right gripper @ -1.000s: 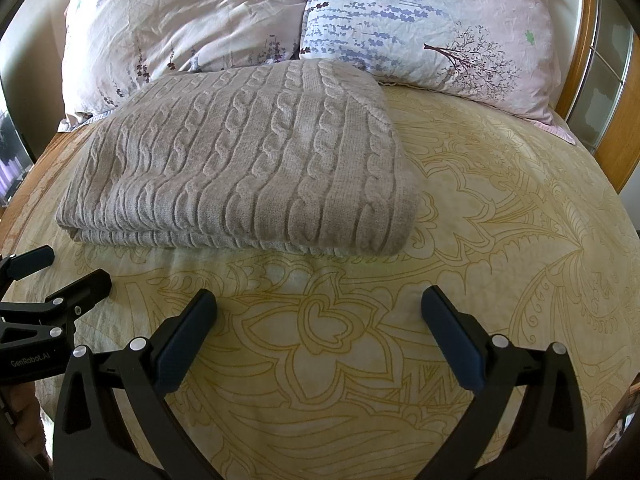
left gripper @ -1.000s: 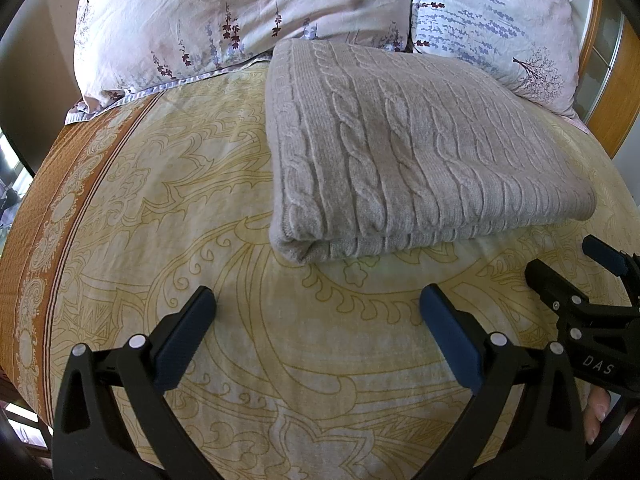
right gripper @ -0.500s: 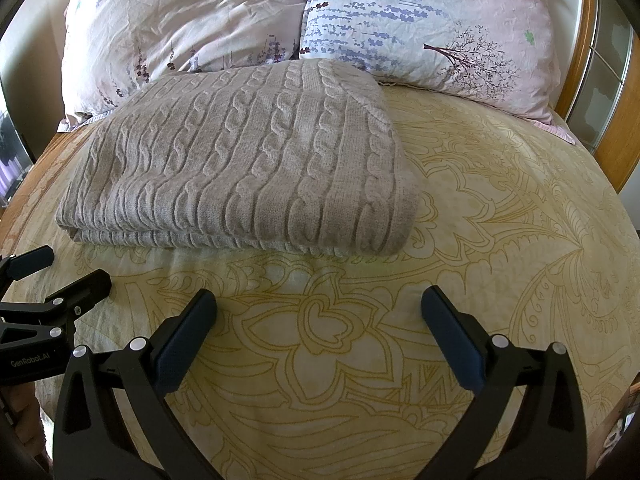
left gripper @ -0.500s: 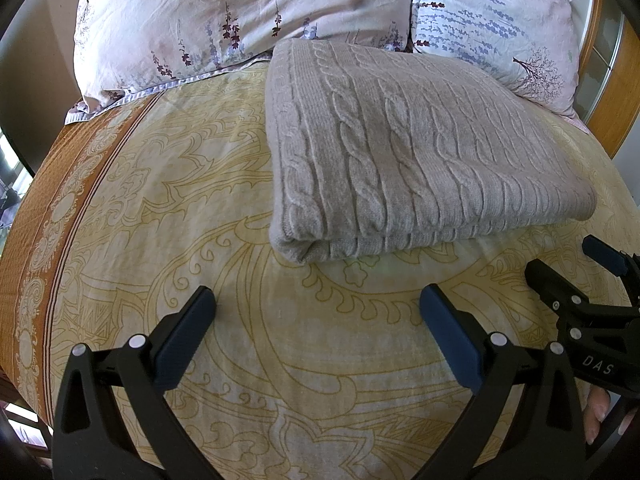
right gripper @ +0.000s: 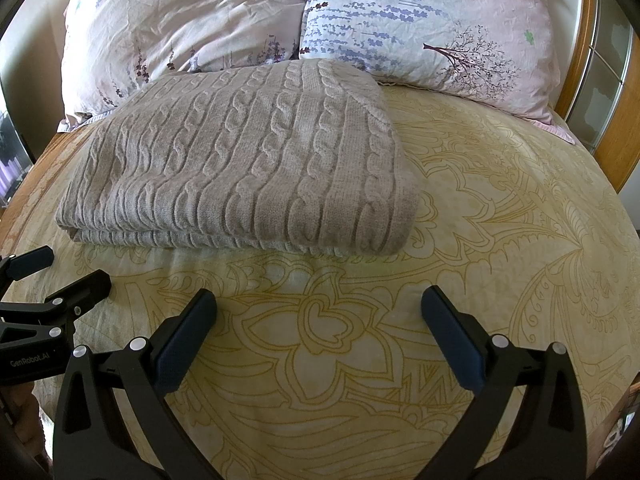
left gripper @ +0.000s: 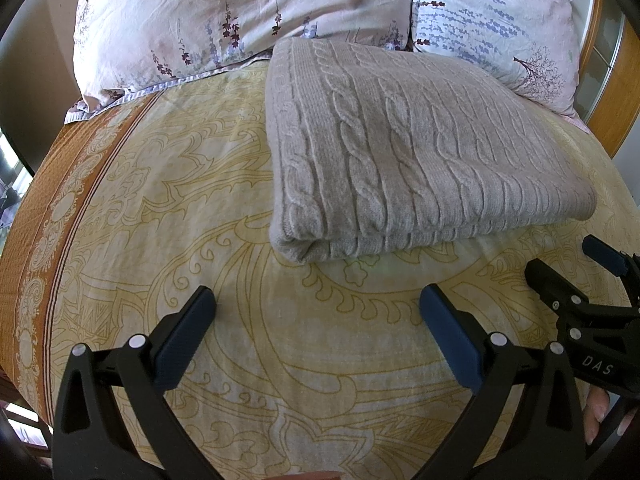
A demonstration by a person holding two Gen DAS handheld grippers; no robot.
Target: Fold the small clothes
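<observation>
Yellow patterned bedspread [left gripper: 320, 360] lies bare ahead of both tools — the grey cable-knit sweater [left gripper: 400, 152] sits folded into a thick rectangle near two floral pillows [right gripper: 420, 20]. Left gripper [left gripper: 318, 312] and right gripper [right gripper: 319, 314] hover with jaws spread, holding nothing.

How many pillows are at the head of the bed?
2: a pink pillow on the left and a lavender-print pillow on the right, both behind the folded knit sweater. No others visible.
</observation>
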